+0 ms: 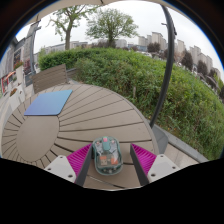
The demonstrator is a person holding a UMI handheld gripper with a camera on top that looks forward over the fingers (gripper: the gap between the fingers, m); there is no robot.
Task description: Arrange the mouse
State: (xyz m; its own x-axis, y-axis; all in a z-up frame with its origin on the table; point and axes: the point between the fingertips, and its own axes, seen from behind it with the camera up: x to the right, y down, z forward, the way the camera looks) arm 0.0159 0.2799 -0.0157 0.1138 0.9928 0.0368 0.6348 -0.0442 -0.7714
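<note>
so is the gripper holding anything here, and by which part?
The mouse sits between the gripper's pink pads, which flank its two sides. Whether both pads press on it or it rests on the wooden table cannot be told.
</note>
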